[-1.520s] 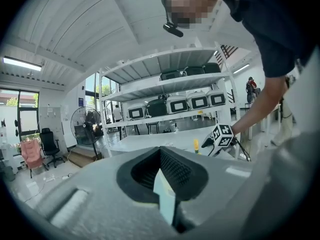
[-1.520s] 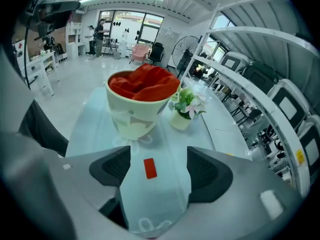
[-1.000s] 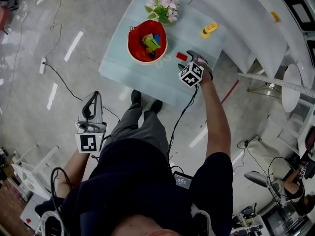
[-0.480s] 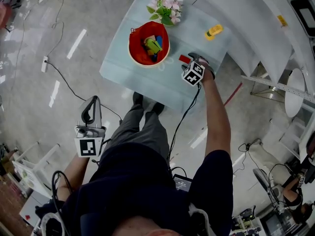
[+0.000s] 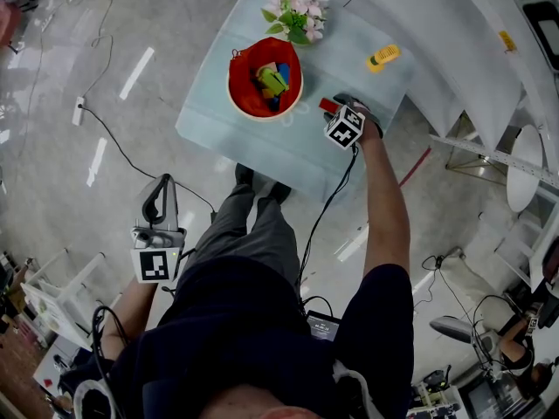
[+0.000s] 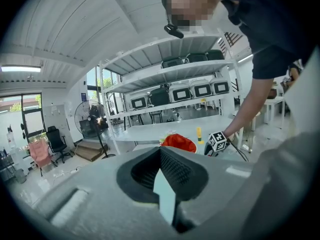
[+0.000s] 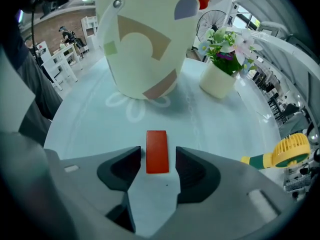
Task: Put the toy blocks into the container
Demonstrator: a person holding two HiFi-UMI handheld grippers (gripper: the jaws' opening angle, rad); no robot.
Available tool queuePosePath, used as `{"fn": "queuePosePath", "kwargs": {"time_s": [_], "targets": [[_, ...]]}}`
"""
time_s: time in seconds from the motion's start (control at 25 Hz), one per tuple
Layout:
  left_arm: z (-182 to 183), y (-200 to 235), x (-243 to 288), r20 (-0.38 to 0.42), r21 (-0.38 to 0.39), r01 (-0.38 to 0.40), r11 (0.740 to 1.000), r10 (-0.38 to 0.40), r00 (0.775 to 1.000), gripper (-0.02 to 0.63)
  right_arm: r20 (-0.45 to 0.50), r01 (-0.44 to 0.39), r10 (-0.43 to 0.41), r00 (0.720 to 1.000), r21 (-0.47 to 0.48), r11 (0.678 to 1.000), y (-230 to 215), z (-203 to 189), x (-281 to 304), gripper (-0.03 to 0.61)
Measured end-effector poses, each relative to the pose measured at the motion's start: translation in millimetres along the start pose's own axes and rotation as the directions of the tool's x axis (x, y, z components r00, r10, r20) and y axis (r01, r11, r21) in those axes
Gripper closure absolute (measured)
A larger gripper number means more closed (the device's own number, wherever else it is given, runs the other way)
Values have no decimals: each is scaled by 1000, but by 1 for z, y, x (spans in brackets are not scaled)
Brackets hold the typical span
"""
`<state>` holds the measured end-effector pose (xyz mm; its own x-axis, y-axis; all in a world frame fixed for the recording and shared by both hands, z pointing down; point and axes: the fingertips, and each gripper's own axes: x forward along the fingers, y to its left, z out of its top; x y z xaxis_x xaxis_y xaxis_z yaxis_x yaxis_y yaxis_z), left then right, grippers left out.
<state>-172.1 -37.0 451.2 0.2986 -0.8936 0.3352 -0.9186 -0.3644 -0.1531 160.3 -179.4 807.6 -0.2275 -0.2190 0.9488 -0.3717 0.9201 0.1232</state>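
Observation:
A flat red block lies on the pale table, seen as a small red slab in the head view. My right gripper is lowered over it with a jaw on each side. The jaws are closing, and a thin gap still shows on both sides. The container is a red-lined basket with cream outer walls, just beyond the block, and holds several coloured blocks. My left gripper hangs low beside the person's leg, away from the table, shut and empty.
A pot of pink flowers stands at the table's far edge, right of the basket. A yellow-and-green toy lies at the right. The person's feet stand at the table's near edge. Cables run over the floor.
My right gripper has edged forward and down onto the red block, so that the block now lies between its jaws. The left gripper has barely moved.

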Motion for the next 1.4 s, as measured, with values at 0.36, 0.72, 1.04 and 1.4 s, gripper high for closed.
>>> {"fn": "queuePosePath", "kwargs": {"time_s": [0.36,0.72,1.04,1.4], "targets": [[-1,-1,3,1,-6,5,1000,-5,1000,611,-2,-47,47,999,14,999,2,-1,1,446],[-3,-3,3,-1,-6,4,1000,-4,1000,611,-8,-48,48,999,43,998,5,-1,0,449],[0,-4,2,11,-9,12,1000,-12,1000,611,57,54,-62,996,126,991,-1,11,-30,449],[9,-13,5,46,-10,38,999,-37,998,611,146,150,-181,973,200,968,-8,46,-103,449]]}}
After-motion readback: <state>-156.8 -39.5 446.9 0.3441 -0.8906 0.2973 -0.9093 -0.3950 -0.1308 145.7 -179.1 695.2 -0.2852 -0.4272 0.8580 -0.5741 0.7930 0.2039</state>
